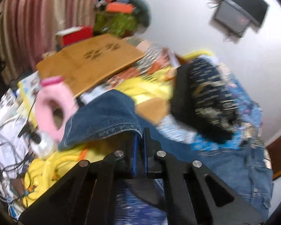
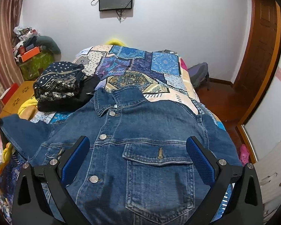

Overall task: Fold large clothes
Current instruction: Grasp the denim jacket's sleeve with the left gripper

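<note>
A blue denim jacket lies front up on the patchwork bedspread, collar toward the far wall. My right gripper is open and hovers over its chest pocket, fingers apart on either side. My left gripper is shut on the jacket's left sleeve cuff and holds it lifted off the bed. That lifted sleeve also shows in the right wrist view at the left.
A folded stack of dark patterned clothes sits on the bed left of the collar. A wooden board, a pink jug, cables and a yellow blanket crowd the left side. A wooden door stands at right.
</note>
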`<action>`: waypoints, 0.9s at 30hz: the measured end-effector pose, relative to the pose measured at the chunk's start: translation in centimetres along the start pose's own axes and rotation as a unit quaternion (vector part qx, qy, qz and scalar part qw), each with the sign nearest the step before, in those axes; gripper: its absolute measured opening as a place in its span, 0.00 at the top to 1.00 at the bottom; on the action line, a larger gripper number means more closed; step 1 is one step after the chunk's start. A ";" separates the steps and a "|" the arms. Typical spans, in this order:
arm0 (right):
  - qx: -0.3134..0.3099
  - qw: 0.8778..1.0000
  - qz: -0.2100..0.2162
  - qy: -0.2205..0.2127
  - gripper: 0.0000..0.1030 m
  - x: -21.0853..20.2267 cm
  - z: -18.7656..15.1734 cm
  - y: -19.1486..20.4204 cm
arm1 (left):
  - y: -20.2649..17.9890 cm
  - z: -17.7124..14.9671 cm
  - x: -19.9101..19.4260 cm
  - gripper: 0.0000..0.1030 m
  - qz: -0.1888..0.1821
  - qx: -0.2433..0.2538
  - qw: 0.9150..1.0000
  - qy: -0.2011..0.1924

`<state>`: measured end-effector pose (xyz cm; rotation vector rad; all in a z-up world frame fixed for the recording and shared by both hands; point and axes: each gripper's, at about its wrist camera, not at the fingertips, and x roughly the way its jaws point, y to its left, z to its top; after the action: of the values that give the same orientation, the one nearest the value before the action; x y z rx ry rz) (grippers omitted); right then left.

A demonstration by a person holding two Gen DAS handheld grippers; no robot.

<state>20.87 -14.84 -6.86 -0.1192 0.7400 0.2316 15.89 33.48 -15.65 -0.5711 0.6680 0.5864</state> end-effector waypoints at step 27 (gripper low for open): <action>0.013 1.000 -0.027 -0.004 0.01 -0.7 -1.7 -4.2 | -27.4 -15.8 -1.8 0.97 -0.248 0.299 0.901 0.191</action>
<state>20.30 -19.38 -7.54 -0.1132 0.7302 0.1703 26.42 3.64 -16.64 -0.2507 0.9802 -0.2292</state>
